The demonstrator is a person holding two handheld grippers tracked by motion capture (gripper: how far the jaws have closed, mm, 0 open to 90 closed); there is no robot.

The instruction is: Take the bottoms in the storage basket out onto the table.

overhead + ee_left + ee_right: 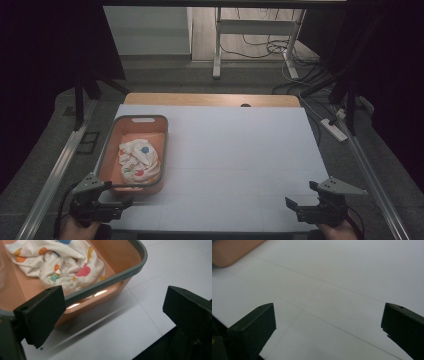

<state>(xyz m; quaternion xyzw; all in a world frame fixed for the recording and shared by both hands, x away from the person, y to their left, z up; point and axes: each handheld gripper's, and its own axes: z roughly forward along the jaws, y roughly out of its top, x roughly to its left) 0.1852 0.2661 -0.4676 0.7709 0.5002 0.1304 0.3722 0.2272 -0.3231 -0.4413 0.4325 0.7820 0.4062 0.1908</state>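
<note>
My left claw (107,207) is wide apart, just beside the near end of the orange basket (111,142) at the table's left edge. The spotted cloth (140,161) lies inside, ahead. My right claw (306,209), also apart, is well away.

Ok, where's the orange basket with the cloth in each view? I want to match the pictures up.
High view: the basket sits left of centre, just beyond the left gripper.
Left gripper view: it takes up the upper left, grey rim crossing the middle.
Right gripper view: an orange corner at top left.
Shared landmark: the white table.
</note>
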